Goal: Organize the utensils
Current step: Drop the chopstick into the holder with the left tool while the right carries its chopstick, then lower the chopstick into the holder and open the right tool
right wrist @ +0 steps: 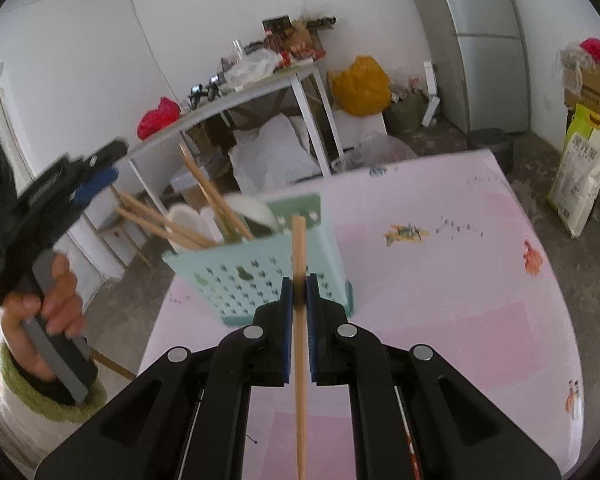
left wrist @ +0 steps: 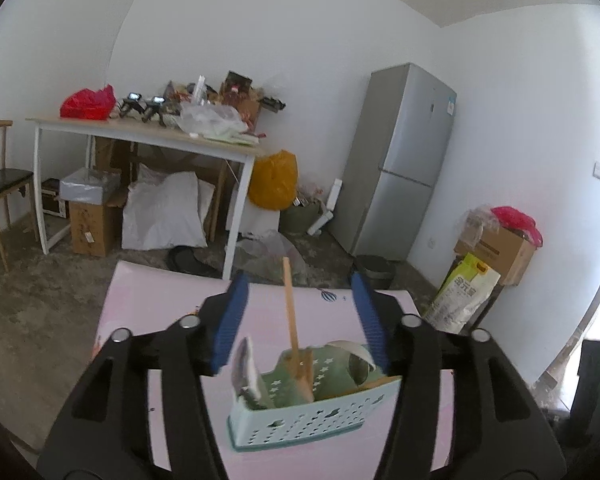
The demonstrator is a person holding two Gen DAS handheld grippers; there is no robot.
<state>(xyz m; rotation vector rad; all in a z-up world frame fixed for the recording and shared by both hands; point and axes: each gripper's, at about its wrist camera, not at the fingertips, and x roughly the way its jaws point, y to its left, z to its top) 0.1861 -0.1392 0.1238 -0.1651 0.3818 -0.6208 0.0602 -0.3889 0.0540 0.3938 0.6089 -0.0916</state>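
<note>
The right gripper (right wrist: 299, 292) clamps a smooth wooden chopstick (right wrist: 299, 344) at lower centre, just before the basket (right wrist: 256, 276) — perforated mint plastic, holding more sticks and a white spoon. The left gripper (left wrist: 300, 316) stands wide, empty, above the basket. A pink printed tablecloth (right wrist: 440, 288) covers the table; rough grey floor, white walls.

Each of the 2 fisheye views looks forward along its own tool, tilted down, close over the pink table (left wrist: 172, 296). Both share the mint basket (left wrist: 300, 420), the far white desk (left wrist: 140, 132) and the fridge (left wrist: 400, 160).
</note>
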